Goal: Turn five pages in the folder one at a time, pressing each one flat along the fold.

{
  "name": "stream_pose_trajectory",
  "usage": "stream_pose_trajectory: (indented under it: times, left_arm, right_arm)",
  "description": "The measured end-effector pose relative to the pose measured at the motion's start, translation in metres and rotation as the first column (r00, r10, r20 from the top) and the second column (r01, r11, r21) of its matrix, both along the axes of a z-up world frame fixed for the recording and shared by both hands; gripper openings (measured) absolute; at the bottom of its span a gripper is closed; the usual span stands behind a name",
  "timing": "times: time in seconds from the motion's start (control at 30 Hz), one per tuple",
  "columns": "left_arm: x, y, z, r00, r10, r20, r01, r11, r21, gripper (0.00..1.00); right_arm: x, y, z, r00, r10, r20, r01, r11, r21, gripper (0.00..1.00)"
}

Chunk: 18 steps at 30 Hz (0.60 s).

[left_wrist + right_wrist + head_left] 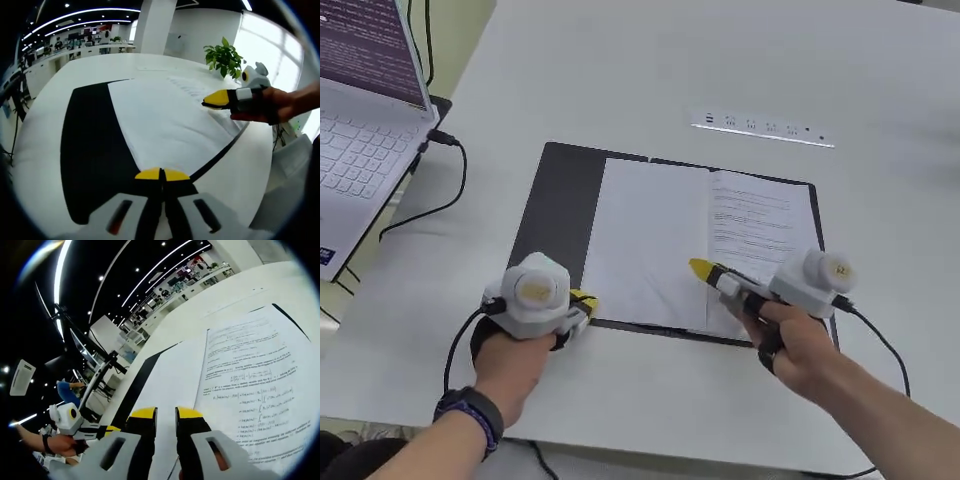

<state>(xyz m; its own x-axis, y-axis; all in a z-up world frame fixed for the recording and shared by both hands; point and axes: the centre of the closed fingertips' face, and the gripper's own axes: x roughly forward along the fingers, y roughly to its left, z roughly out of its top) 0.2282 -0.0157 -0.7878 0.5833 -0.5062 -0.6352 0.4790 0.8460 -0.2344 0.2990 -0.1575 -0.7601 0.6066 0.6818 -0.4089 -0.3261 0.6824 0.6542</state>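
Two grippers in play, both at the near edge of the folder, which lies open on the white table. Left gripper: jaws pressed together with nothing between them, tips over the near-left of the folder's black half, just beside the near-left corner of the blank page. Right gripper: jaws a narrow gap apart, gripping nothing, tips pointing left and far at the fold close to its near end, between the blank page and the printed page. Can't tell if it's touching paper or just above it. Reads to me as the pressing step on a page that's already over. To do it well, set the right tips flat on the blank page just left of the fold. Then run near to far along the whole crease in one pass, with light pressure and a low angle so the tips don't snag or crumple the sheet. Left gripper should pin the black half or the blank page's near-left corner so the folder doesn't slide on the smooth table. Blank page looks flat; a slight lift by the fold is possible but hard to judge. Power strip sits well beyond the folder's far edge. Laptop is far left, its cable apart from the folder.
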Motion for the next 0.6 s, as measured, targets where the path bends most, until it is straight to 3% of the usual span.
stream_pose_trajectory:
  times: [0.37, 0.6]
  left_arm:
    - [0.003, 0.001, -0.002, 0.999, 0.032, -0.005, -0.032, 0.999, -0.031, 0.00]
    - [0.002, 0.000, -0.003, 0.999, 0.040, -0.004, -0.040, 0.999, -0.024, 0.00]
  right_arm:
    - [0.031, -0.005, -0.003, 1.000, -0.026, 0.016, 0.026, 1.000, -0.003, 0.06]
    - [0.034, -0.002, -0.005, 0.999, -0.031, 0.011, 0.031, 0.999, -0.013, 0.03]
